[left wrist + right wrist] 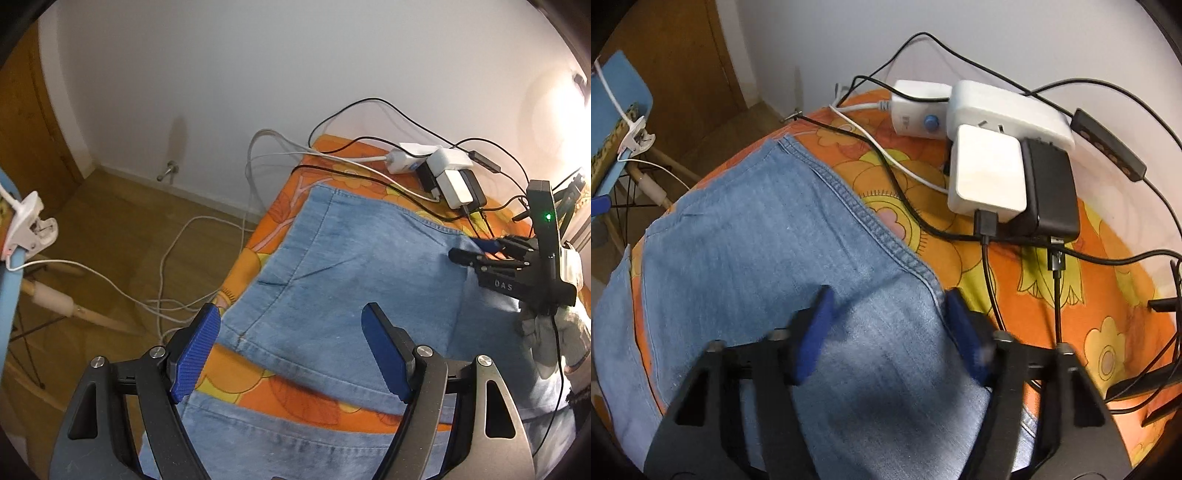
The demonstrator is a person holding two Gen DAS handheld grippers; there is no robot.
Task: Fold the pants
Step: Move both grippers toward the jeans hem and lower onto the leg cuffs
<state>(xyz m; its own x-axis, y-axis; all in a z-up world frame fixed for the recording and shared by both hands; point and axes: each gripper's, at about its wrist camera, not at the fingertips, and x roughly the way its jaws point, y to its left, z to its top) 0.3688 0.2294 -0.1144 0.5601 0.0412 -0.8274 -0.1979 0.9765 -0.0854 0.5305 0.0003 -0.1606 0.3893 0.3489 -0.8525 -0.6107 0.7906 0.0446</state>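
Each gripper is black, with two angled arms, round silver screws at the joints and ribbed blue pads (pixel 194 350). The right gripper (pixel 469 251) has the white letters "DAS", a small green light and a thin black cable. The hand (pixel 550 332) behind it wears a grey glove.

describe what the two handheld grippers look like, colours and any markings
Left gripper: black and grey angular linkage arms with silver pivot bolts, ribbed blue pads on its fingers. Right gripper: same black frame and blue pads; seen from the left wrist camera it carries white letters "DAS", a green indicator light and a thin black cable. The hand on it wears a grey glove.
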